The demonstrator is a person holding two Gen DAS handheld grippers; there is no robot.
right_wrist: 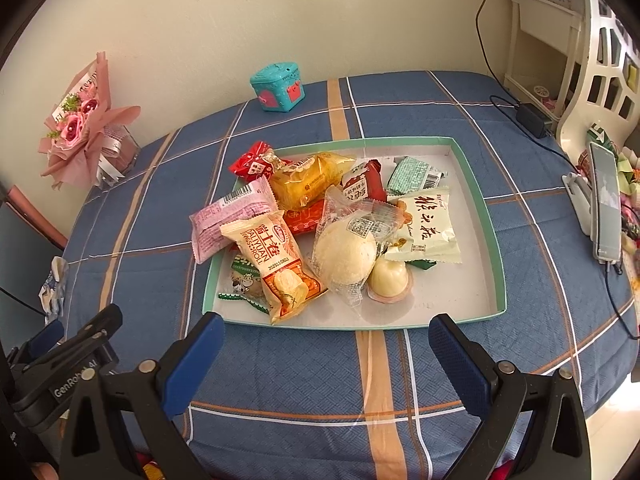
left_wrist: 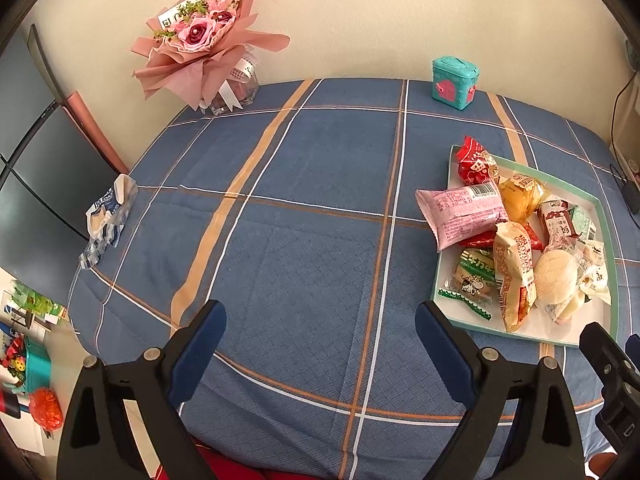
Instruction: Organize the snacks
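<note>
A shallow green-rimmed tray (right_wrist: 478, 200) with a white floor holds a pile of wrapped snacks: a pink packet (right_wrist: 224, 220) hanging over its left rim, a Swiss roll packet (right_wrist: 276, 264), a round white bun (right_wrist: 346, 254), a yellow cake (right_wrist: 308, 180), a red packet (right_wrist: 250, 162) and a pale green packet (right_wrist: 426, 228). The tray also shows at the right of the left wrist view (left_wrist: 440, 276). My right gripper (right_wrist: 326, 354) is open and empty just in front of the tray's near rim. My left gripper (left_wrist: 320, 340) is open and empty over bare cloth, left of the tray.
The table has a blue plaid cloth (left_wrist: 312, 208). A pink bouquet in a glass vase (left_wrist: 200, 40) and a teal toy box (left_wrist: 454, 82) stand at the back. A crumpled wrapper (left_wrist: 108, 216) lies at the left edge. A phone on a stand (right_wrist: 606, 204) and cables sit at the right.
</note>
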